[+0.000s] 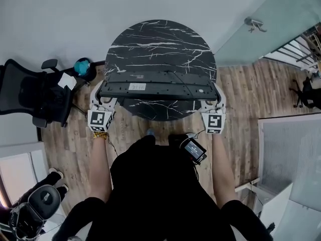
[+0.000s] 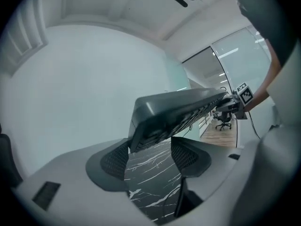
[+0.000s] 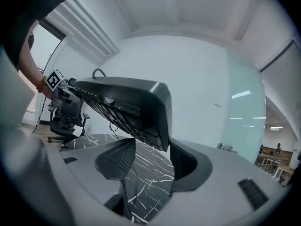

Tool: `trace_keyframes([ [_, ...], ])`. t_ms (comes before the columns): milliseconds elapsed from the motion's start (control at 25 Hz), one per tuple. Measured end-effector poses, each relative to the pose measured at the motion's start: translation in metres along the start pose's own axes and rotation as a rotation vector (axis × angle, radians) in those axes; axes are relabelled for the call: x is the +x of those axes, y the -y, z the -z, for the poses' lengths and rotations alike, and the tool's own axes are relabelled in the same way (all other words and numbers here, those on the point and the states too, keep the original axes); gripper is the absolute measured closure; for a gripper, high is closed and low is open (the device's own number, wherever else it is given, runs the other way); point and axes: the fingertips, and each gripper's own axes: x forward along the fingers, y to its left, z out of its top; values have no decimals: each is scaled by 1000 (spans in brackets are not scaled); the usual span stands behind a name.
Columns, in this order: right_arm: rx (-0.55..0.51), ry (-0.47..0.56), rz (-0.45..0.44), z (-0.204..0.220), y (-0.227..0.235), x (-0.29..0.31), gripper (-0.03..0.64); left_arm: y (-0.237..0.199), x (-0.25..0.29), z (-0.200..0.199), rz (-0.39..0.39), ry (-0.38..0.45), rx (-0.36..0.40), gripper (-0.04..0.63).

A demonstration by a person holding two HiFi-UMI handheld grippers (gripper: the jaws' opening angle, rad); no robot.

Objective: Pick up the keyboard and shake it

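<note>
A dark keyboard (image 1: 158, 89) hangs over the near half of the round black marble table (image 1: 160, 44), its underside with a white label facing up in the head view. My left gripper (image 1: 104, 100) is shut on its left end and my right gripper (image 1: 213, 102) on its right end. In the left gripper view the tilted keyboard (image 2: 178, 109) runs away from the left gripper (image 2: 150, 149), key side down. The right gripper view shows the keyboard's other end (image 3: 127, 102) wedged between the pads of the right gripper (image 3: 150, 154), with the table below.
A black office chair (image 1: 35, 97) stands left of the table beside a blue object (image 1: 82, 67). A glass partition (image 1: 266, 24) runs at the upper right. Another chair (image 1: 35, 205) sits at the lower left on the wood floor.
</note>
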Motion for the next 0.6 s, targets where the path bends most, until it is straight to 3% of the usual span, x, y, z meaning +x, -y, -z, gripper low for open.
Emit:
trace_keyframes([
  [240,3,-41,-46,6,-8,3,379,1,2,9,8,-38,35,307],
  [600,33,-68,-87,10,-16,8,379,-4,-3,9,4,-30,2,307],
])
